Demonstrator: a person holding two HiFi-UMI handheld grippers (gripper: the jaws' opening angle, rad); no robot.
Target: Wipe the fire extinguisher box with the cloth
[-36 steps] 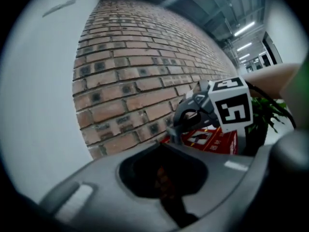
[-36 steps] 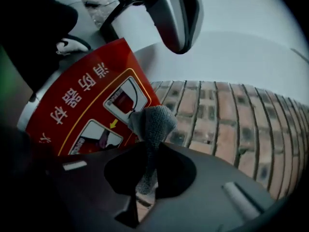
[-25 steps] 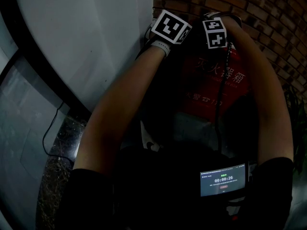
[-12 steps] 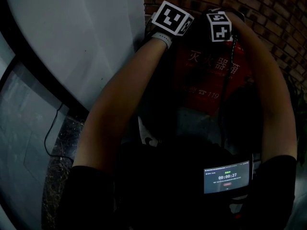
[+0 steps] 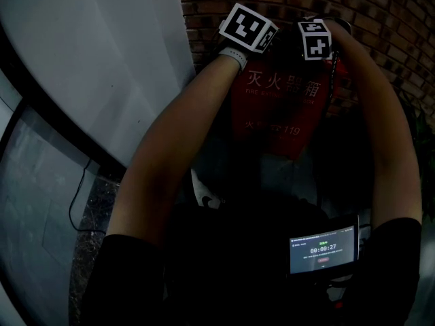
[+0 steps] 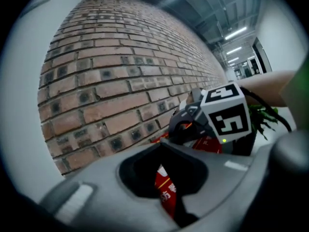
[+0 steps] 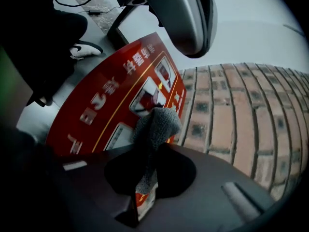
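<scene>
Right gripper [image 7: 147, 180] is clamped on a grey cloth [image 7: 157, 124], the fabric pinched in the slit between its jaws and its bunched end sticking out past them. That end sits over the red front of the fire extinguisher box [image 7: 106, 105], near the edge of the box that meets the brick wall [image 7: 231, 115]. I cannot tell whether the cloth actually presses on the panel.

The left gripper [image 6: 166, 192] has its jaws drawn together with nothing caught in them; only a sliver of the red box shows through the gap. It is held up just beside the right one at the top of the box, close to the bricks, and both of the person's forearms reach forward to it.

The box stands against the brick wall, white characters across its face, with a pale curved wall panel [image 5: 102, 66] on its left. Down at the person's chest a small screen [image 5: 323, 245] glows, and a light shoe [image 5: 204, 192] shows on the floor below the box.
</scene>
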